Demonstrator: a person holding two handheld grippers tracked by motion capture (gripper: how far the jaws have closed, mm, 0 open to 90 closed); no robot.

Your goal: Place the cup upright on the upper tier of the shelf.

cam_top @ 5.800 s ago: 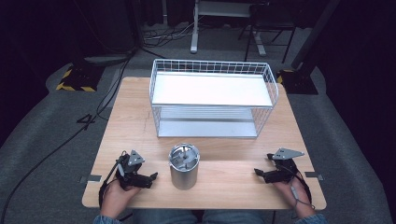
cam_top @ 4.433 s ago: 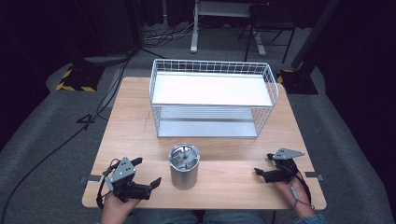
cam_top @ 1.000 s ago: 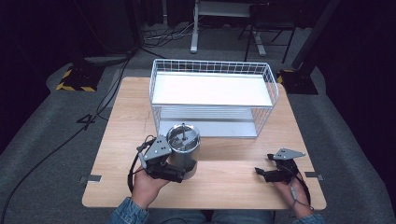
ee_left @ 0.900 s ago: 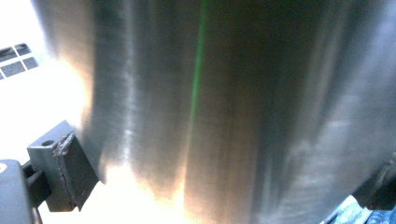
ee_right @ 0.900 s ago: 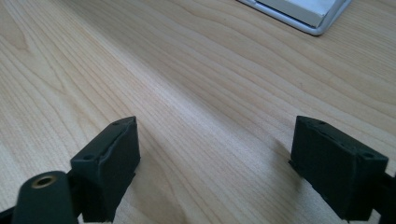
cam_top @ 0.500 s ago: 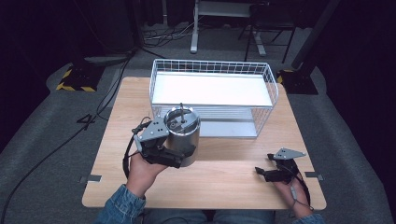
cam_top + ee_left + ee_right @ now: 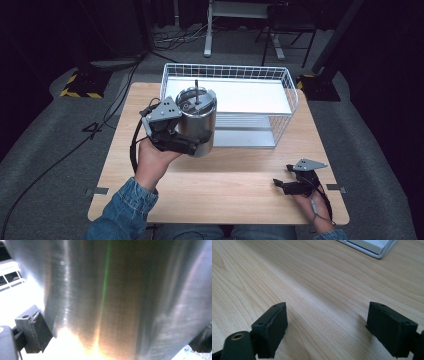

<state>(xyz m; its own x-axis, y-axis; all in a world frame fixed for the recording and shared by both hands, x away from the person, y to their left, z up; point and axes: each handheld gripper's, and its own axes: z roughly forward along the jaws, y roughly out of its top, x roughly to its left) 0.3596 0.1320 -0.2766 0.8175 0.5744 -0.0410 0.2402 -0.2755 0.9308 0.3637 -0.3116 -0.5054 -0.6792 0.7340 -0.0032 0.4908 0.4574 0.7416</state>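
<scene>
Lifted clear of the wooden table [image 7: 220, 185] since the earlier frames, the stainless steel canister [image 7: 197, 120] is now being carried up and back toward the white wire basket [image 7: 285, 95], where before it was standing near the front edge of the tabletop. At the left of the high view, the left gripper [image 7: 192, 147] is being held in a hand [image 7: 152, 160] coming out of a denim sleeve [image 7: 122, 210], and its jaws are being pressed against the canister's sides, so the vessel is being gripped around its lower body. The canister is being kept upright, its open top and a thin dark rod inside it being seen from above, and it is being shown in front of the basket's left front corner. In the left gripper view, the brushed metal wall [image 7: 110, 297] is being seen very close, with one black jaw pad being pressed against it at lower left and the other being glimpsed at the far lower right edge. Farther right, the basket's white floor is being seen through the wires. At the right, the right gripper [image 7: 280, 184] is being rested on the table near the front right corner, well apart from the canister, with its jaws being held wide apart over bare wood [image 7: 319, 290] and nothing being held between them.
</scene>
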